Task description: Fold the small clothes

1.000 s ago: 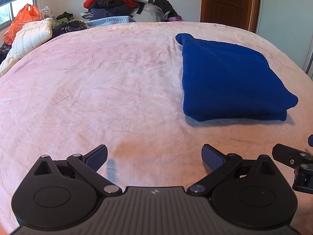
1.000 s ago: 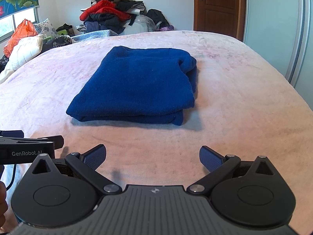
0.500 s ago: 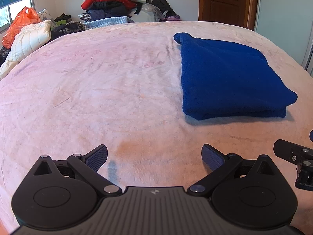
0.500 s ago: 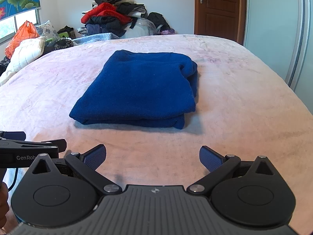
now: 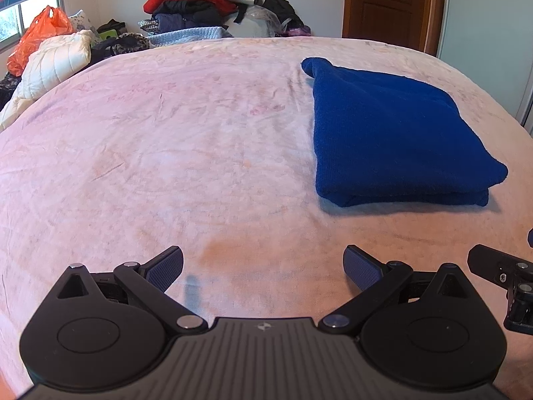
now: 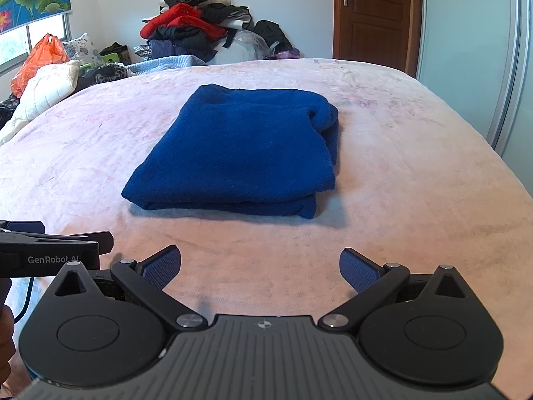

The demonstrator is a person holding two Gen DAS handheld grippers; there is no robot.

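Well ahead of both grippers' spread fingers [image 6: 359,271] lies the folded blue garment [image 6: 240,153].

The left gripper [image 5: 263,268] gapes empty above the bed [image 5: 166,166]; the folded blue garment [image 5: 393,133] lies ahead, right.

Folded garment on the bed, our tongs near.

We see the folded garment [image 6: 240,153] lying on the bed [image 6: 416,173], far of our right tongs [image 6: 260,266], right of our left tongs [image 5: 263,266]; a clothes pile [image 6: 200,30] sits behind the bed.
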